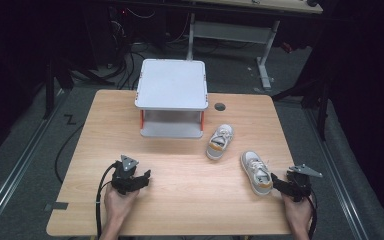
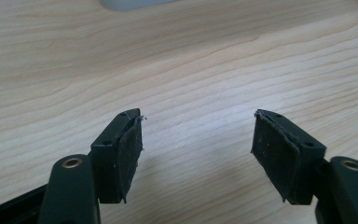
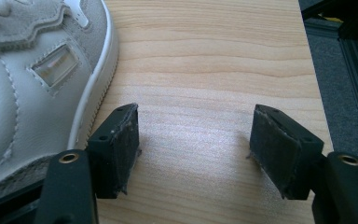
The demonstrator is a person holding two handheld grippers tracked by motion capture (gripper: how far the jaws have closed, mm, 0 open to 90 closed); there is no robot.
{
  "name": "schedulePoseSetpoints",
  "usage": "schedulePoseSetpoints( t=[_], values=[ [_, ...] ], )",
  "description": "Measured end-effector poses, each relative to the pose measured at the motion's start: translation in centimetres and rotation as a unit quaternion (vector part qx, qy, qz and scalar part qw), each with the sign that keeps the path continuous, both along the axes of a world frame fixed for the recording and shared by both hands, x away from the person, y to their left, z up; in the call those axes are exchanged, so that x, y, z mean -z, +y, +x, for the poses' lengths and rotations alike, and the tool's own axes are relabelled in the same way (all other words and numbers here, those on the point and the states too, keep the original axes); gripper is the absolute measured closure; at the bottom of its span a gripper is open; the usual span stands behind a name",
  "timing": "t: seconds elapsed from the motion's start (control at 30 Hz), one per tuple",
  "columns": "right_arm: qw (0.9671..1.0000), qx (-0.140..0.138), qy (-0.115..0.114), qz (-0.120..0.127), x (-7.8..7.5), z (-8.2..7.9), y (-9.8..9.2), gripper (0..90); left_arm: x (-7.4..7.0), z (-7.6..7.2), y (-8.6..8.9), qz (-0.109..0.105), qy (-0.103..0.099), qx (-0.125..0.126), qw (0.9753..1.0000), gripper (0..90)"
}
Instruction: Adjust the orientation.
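White shoe (image 1: 257, 172) lies just beside your right tool (image 1: 279, 183), jaws spread and empty. Your left tool (image 1: 142, 178) rests spread on the desk (image 1: 190, 200).

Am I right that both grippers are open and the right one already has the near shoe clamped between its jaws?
Not quite: the right gripper is open, but only bare table lies between its jaws; the near shoe sits beside one jaw, as the right gripper view shows. The left gripper is open too.

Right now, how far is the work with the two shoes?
Nothing looks done yet: both shoes lie on the table, the far shoe near the white rack. In hand: the right tool, open, sits beside the near shoe. The left tool is open and empty. Grasping and moving both shoes remain.
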State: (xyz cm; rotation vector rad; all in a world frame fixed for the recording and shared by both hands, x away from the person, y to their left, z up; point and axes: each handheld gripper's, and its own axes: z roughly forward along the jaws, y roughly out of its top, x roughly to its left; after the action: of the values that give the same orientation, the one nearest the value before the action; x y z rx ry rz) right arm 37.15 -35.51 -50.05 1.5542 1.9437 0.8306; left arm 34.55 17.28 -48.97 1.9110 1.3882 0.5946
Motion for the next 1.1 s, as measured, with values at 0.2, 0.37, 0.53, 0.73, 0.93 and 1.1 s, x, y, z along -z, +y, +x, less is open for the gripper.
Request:
schedulePoseSetpoints(
  t=[0.2, 0.37, 0.53, 0.73, 0.93, 1.1],
  values=[
    [1.0000, 0.000, 0.000, 0.000, 0.0, 0.0, 0.0, 33.0, -0.8, 0.4, -0.7, -0.003, -0.001, 0.020, 0.9998, 34.6],
    [1.0000, -0.002, 0.000, 0.000, 0.0, 0.0, 0.0, 32.8, -1.4, 0.9, -1.3, -0.006, -0.001, 0.032, 0.9995, 35.5],
    [1.0000, -0.003, 0.000, 0.000, 0.0, 0.0, 0.0, 32.7, -2.1, 1.6, -1.7, -0.019, 0.002, 0.041, 0.9990, 37.4],
    [1.0000, -0.003, 0.000, 0.000, 0.0, 0.0, 0.0, 32.6, -2.8, 2.5, -2.6, -0.031, 0.001, 0.054, 0.9980, 38.0],
    [1.0000, -0.003, 0.000, -0.001, 0.0, 0.0, 0.0, 32.6, -3.8, 3.6, -4.4, -0.022, -0.002, 0.079, 0.9966, 37.4],
    [1.0000, -0.004, 0.000, -0.001, 0.0, 0.0, 0.0, 32.2, -4.5, 4.3, -5.7, -0.028, -0.002, 0.096, 0.9950, 37.6]
  ],
)
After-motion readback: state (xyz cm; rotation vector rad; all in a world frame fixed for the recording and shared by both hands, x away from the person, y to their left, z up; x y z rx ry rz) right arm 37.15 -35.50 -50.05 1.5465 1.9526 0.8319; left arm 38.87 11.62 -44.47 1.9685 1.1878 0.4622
